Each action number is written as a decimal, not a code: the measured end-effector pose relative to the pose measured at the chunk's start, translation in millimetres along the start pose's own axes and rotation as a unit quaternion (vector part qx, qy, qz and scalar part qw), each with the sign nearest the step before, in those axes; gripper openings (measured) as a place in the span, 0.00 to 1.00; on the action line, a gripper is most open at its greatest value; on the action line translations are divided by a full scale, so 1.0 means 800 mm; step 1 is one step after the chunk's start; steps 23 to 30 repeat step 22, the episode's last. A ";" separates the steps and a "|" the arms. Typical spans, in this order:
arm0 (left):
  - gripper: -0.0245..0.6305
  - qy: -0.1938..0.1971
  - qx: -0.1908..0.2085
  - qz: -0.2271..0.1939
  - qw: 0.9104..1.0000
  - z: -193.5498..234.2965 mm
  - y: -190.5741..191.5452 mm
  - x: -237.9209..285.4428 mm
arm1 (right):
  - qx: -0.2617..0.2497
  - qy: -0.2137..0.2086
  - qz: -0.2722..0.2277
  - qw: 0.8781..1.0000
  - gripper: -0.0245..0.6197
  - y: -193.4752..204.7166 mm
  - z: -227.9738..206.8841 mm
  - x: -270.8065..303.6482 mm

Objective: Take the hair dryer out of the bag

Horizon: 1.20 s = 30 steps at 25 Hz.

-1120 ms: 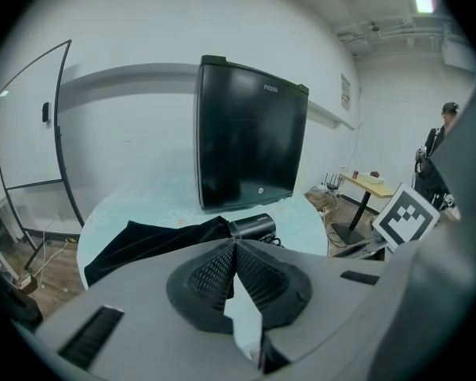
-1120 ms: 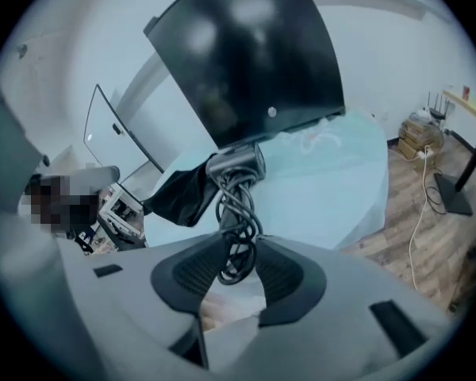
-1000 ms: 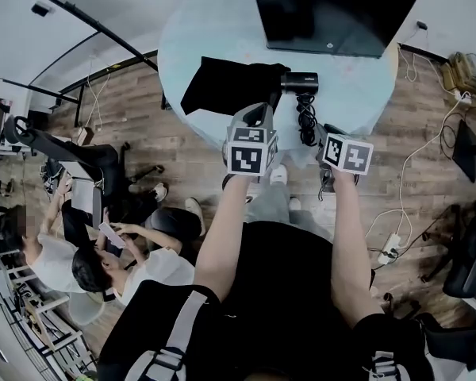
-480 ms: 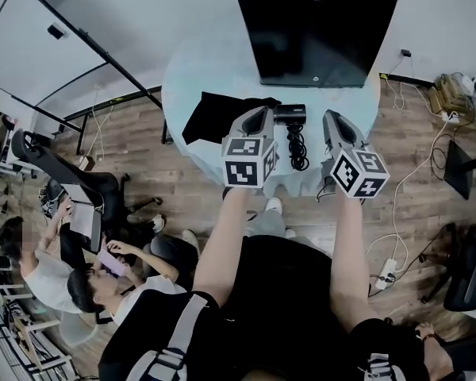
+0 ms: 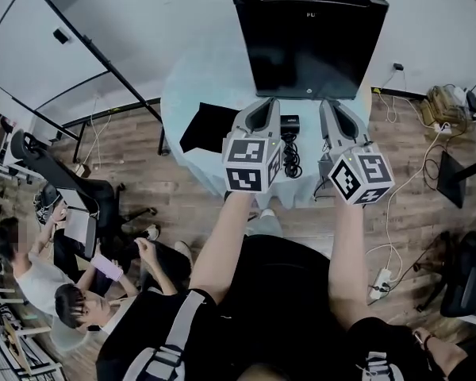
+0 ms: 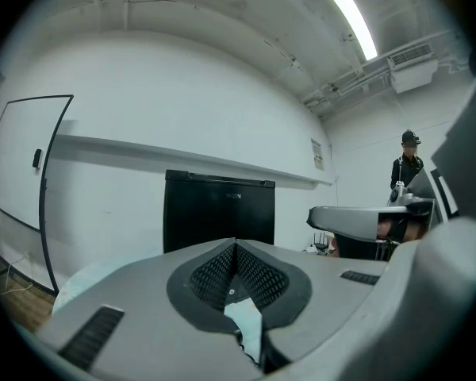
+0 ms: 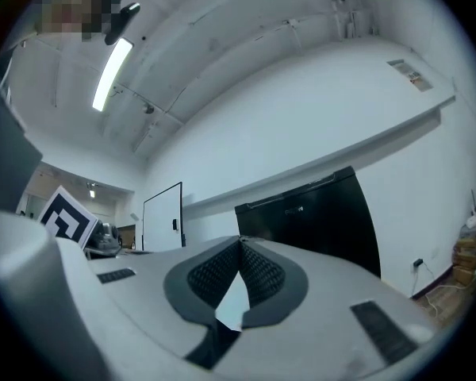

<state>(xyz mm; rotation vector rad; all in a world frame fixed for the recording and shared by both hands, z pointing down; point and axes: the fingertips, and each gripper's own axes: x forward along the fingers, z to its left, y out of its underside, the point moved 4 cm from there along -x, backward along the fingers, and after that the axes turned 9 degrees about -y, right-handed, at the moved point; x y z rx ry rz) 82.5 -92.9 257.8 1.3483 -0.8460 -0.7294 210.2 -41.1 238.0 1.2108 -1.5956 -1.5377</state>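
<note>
The hair dryer [image 5: 289, 124] lies out of the bag on the round pale worktop [image 5: 194, 78], between the left gripper [image 5: 270, 101] [image 6: 236, 244] and the right gripper [image 5: 327, 103] [image 7: 239, 240] in the head view. Its short black top part lies across, from 9 to 3 o'clock. Its handle and the coiled cord [image 5: 290, 159] run from it toward 6 o'clock, toward the person. I cannot tell which end blows the air. The black bag [image 5: 208, 127] lies flat at 9 o'clock from the dryer. The left gripper covers the gap between them, so I cannot tell if they touch. Both grippers are held up side by side and point at the big black fridge [image 5: 309, 38] at 12 o'clock. The fingers of each one are pressed together with nothing in them. A whiteboard [image 5: 40, 46] stands at 10 o'clock. At 8 o'clock, on the wood floor [image 5: 182, 197], people [image 5: 71, 292] sit near a black chair [image 5: 63, 173]. At 4 o'clock a power strip [image 5: 378, 280] lies on the floor with white wires
</note>
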 end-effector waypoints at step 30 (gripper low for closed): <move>0.04 0.004 -0.010 -0.015 1.000 0.008 -0.011 -0.007 | -0.054 -0.013 0.011 0.998 0.04 -0.015 0.021 0.012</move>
